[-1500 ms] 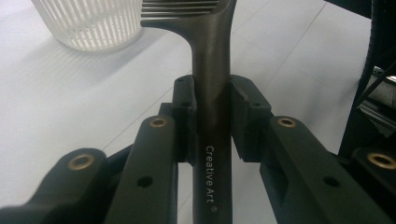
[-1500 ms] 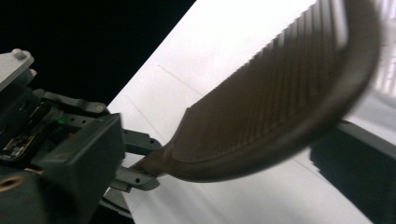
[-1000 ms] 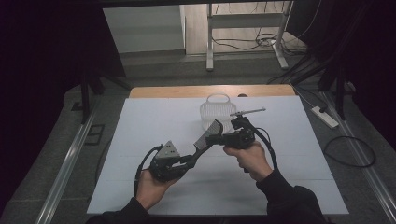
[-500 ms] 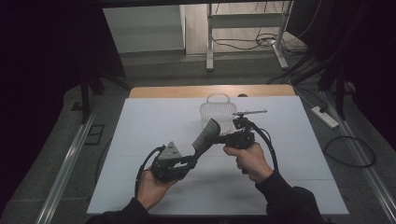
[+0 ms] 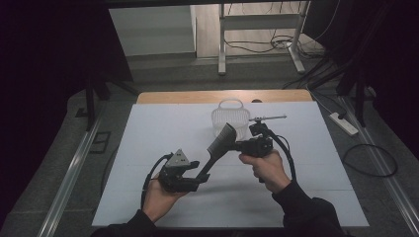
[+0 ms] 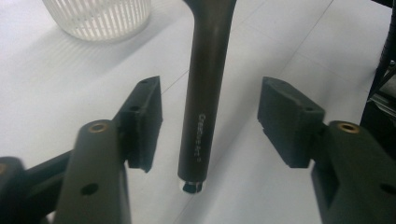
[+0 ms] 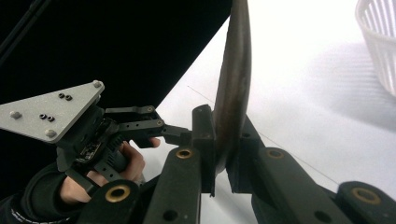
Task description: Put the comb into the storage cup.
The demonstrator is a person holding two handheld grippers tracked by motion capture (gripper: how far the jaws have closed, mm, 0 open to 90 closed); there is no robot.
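A handover of the dark comb from one gripper to the other is judged to be the step in hand, and it is best finished by keeping the receiving grip firm while the giving gripper is drawn straight back along the handle, so that nothing is dragged or twisted. The comb is held in the air above the white desk, between the two hands and well short of the white slatted basket, which stands farther back. In the right gripper view the jaws of the right gripper are seen pressed together on the comb's curved body, with both pads against it. In the left gripper view the jaws of the left gripper have just been opening: the pads stand apart with a clear gap on each side, and the round handle of the comb is still between them but touched by neither. Since the handle's butt end lies low between the jaws, the left gripper should be withdrawn without any sideways drift, or a pad may be caught on it. The comb's weight is now judged to be carried by the right gripper alone, so that grip should not be eased until the comb is brought over the basket.
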